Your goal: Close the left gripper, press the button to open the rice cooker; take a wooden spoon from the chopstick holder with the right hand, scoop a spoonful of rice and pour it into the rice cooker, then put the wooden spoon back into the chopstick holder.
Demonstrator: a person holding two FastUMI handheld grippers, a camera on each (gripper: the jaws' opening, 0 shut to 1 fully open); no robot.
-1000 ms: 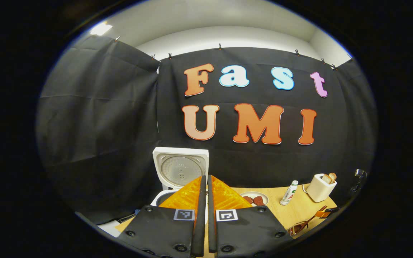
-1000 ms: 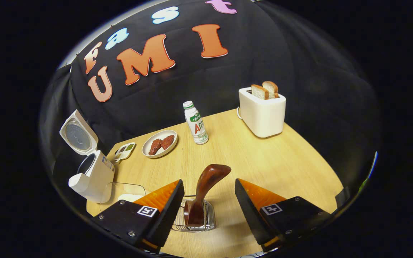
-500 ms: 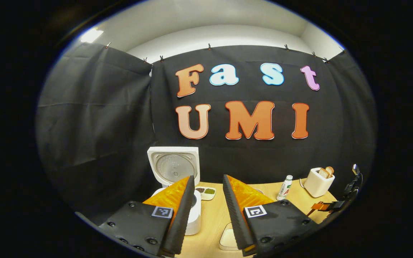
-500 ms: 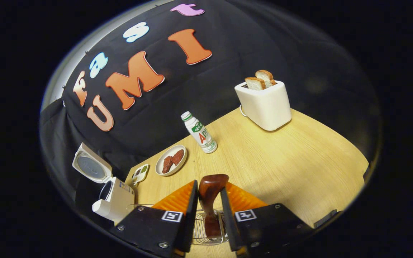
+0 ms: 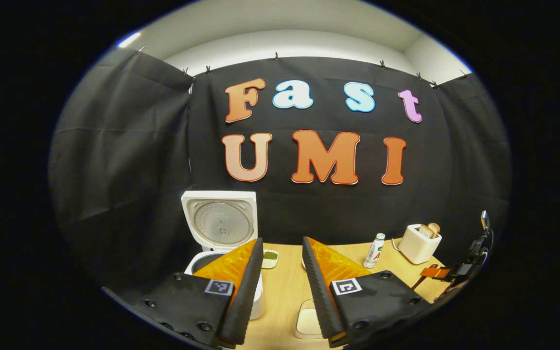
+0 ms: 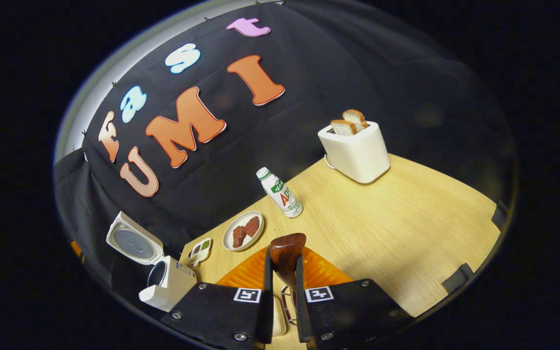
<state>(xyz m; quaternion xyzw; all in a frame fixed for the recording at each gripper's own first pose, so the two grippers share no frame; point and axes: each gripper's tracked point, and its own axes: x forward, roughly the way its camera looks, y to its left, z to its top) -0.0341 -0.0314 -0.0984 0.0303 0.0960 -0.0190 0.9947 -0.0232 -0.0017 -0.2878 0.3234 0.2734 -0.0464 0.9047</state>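
Left gripper, bottom centre of left gripper view: fingers parted, gripping nothing. Right gripper, bottom centre of right gripper view: fingers pinched on wooden spoon handle

each gripper, the left gripper and the right gripper, is built from two flat black plates from which two wedge-shaped fingers are extended. the plates are fastened with round dark screws near their edges, and each plate is marked with one small square black-and-white coded tag close to the finger root. the inner faces of the fingers are lined with narrow ribbed pads, while the outer finger faces are formed with a fine ridged texture.
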